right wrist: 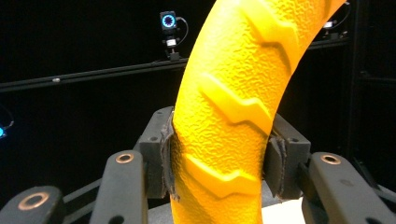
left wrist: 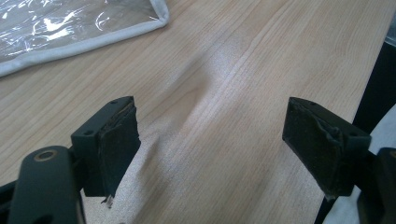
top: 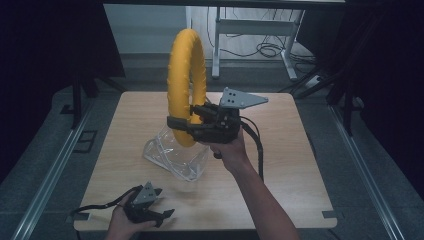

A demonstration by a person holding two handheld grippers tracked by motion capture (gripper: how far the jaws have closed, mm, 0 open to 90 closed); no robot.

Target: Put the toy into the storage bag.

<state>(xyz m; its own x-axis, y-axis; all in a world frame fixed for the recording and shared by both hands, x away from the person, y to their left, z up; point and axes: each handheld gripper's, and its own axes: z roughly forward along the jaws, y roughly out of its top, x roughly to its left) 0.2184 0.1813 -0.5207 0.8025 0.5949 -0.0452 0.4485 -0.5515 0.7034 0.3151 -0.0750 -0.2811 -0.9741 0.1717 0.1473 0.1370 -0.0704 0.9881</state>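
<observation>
A yellow ring (top: 186, 75) with a raised tread pattern stands upright above the middle of the wooden table (top: 280, 165). My right gripper (top: 181, 124) is shut on its lower part, and in the right gripper view the yellow ring (right wrist: 233, 121) sits pinched between both pads. Below the ring lies a crumpled clear plastic bag (top: 176, 155) with a pale hem. My left gripper (top: 165, 216) rests near the table's front left edge, held by a hand. Its jaws stand wide apart in the left gripper view (left wrist: 210, 158) with bare wood between them. A corner of the clear plastic bag (left wrist: 70, 23) lies beyond it.
Metal rails (top: 50, 175) run along the floor on both sides of the table. A white desk frame (top: 250, 30) with loose cables stands behind. Dark curtains close off the left and right. A camera with a blue light ring (right wrist: 168, 21) hangs on a black bar.
</observation>
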